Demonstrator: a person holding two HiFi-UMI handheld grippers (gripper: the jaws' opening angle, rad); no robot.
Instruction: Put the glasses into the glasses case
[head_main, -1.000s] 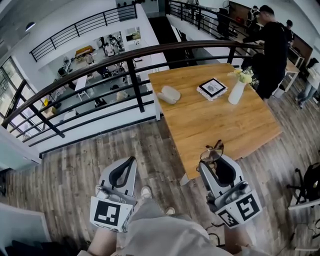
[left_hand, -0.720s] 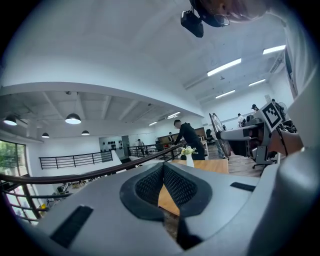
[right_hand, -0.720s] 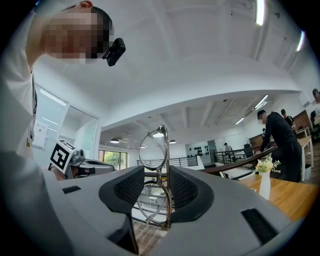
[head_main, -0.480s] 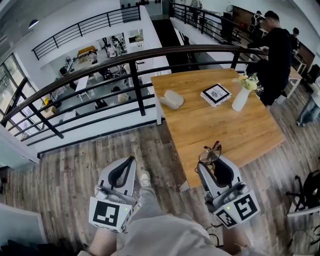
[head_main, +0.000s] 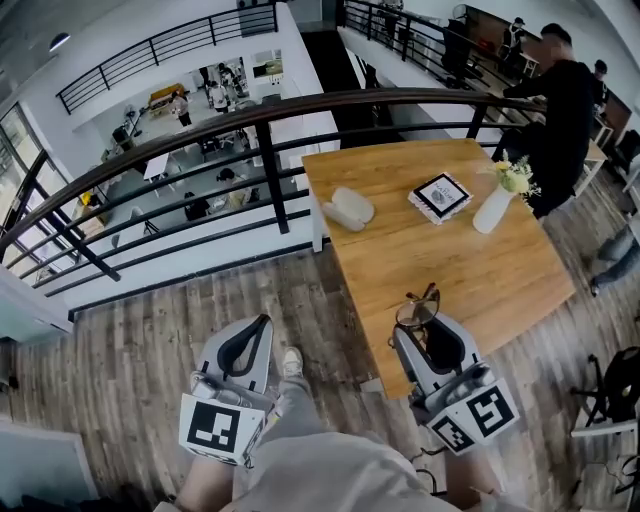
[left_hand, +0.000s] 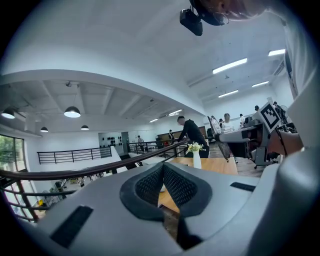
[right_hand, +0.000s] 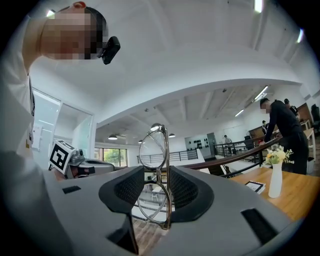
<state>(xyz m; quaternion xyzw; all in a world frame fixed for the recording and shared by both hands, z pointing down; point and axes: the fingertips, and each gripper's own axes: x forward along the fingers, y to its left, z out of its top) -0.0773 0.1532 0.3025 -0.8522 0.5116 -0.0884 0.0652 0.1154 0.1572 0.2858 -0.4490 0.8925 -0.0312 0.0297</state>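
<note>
Your right gripper (right_hand: 158, 186): its jaws are pressed onto the glasses (right_hand: 154, 172) and hold them at the bridge, between the two black pads.
Glasses: they stand on edge in your grip, with one lens above the jaw tips and the other down between the pads; in the head view they sit just over the near edge of the wooden table (head_main: 470, 270).
Your left gripper (left_hand: 162, 176): its jaws are drawn together with the pads meeting at their tips and nothing between them; it hangs over the plank floor (head_main: 150, 340), off the table's near left corner.
Glasses case (head_main: 347, 209): a pale oval shape lying on the table near its far left corner, well apart from the glasses. You cannot tell from here whether it is open.
White vase (head_main: 496, 208): upright with flowers, near the table's far right side.
Marker card (head_main: 441, 195): flat on the table, between the case and the vase.
Black railing (head_main: 270, 165): runs along the table's far left side.
Person in black (head_main: 562, 105): stands past the table's far right corner.
</note>
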